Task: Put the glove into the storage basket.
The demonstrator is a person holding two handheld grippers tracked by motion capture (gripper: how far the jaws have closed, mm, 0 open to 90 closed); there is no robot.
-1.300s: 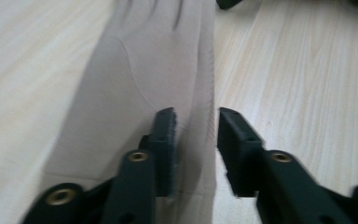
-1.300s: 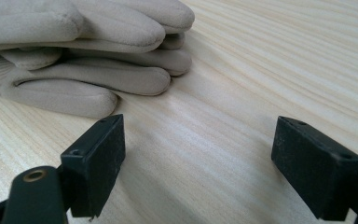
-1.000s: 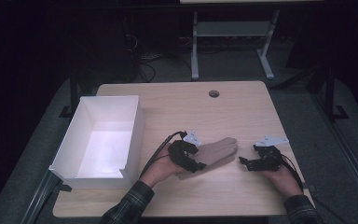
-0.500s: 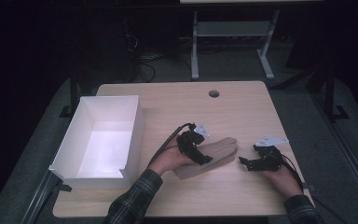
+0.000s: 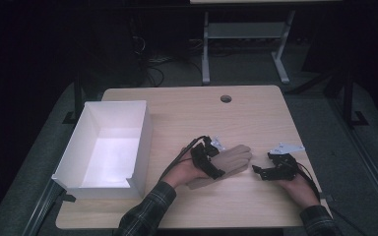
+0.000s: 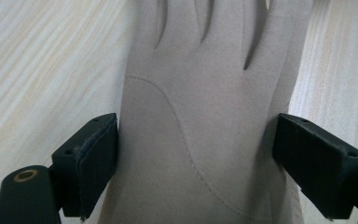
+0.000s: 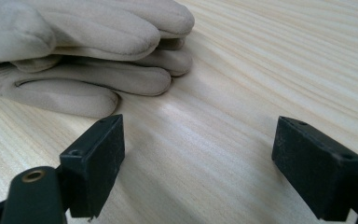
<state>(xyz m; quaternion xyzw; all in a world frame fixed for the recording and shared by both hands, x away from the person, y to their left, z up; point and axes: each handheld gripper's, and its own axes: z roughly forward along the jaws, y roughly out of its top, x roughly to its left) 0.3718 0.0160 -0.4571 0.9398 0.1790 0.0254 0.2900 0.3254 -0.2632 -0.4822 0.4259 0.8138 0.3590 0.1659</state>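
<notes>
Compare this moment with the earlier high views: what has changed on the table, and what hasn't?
The left gripper has shifted along the beige glove and come lower; its jaws have just been opening and now straddle the glove's palm. The glove itself has barely shifted. The right gripper, open over bare wood near the glove's fingertips, the white box and the table are unchanged.

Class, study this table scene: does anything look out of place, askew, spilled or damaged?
Nothing stands out. The beige gloves lie stacked flat on the wooden table, unspoiled, and the white box sits upright at the left. No spill or damage is visible.
</notes>
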